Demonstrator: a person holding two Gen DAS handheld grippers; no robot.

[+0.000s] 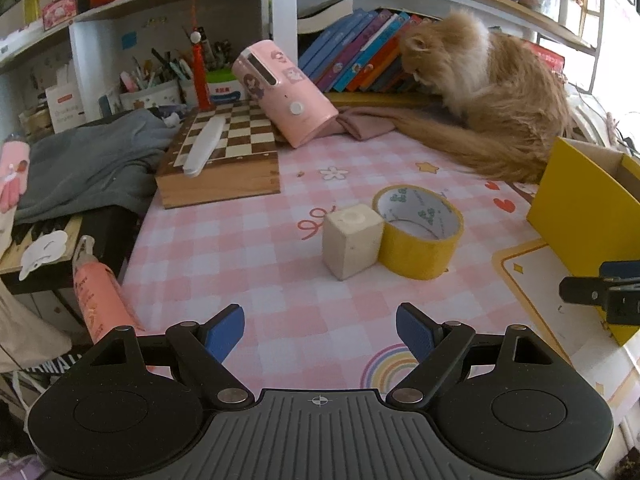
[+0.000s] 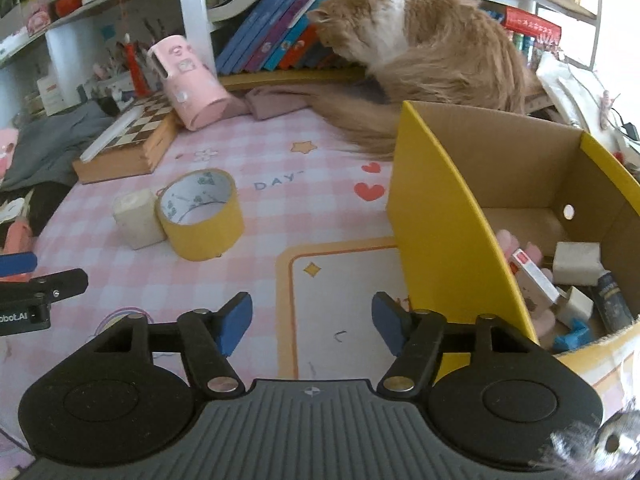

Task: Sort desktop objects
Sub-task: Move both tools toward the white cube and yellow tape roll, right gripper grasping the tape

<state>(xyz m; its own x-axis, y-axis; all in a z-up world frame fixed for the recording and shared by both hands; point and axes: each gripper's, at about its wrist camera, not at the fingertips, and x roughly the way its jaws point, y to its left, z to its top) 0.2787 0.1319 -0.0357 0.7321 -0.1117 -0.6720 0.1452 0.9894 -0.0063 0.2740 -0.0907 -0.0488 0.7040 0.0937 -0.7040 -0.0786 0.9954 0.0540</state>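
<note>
Yellow tape roll (image 1: pixel 418 232) lies flat on the pink checked desk mat (image 1: pixel 256 264), touching a cream-white cube block (image 1: pixel 351 240) on its left side. Both sit in the open middle of the mat, ahead of the left gripper (image 1: pixel 320 334), whose blue pads are spread wide with nothing between them. The right gripper (image 2: pixel 312 324) is likewise spread wide and empty, low over a cream panel printed on the mat, just beside the yellow cardboard box (image 2: pixel 440 240).

Farther back, a wooden chessboard box (image 1: pixel 218 156) carries a white case (image 1: pixel 204 146), and a pink cylindrical device (image 1: pixel 286 96) leans against its far corner. A long-haired ginger cat (image 1: pixel 492 92) crouches at the back right with its head toward a row of slanted books (image 1: pixel 360 50), its tail trailing over the mat. Grey cloth (image 1: pixel 88 156) is heaped at the left, and shelves crowded with pens and jars run above.

Only the right wrist view looks into the box: a white block (image 2: pixel 578 262), a small red-and-white carton (image 2: pixel 534 272), a dark tube (image 2: pixel 614 300), and a blue piece (image 2: pixel 572 338) lie there. Only the left wrist view shows a pink bottle (image 1: pixel 98 300) by the mat's left edge.
</note>
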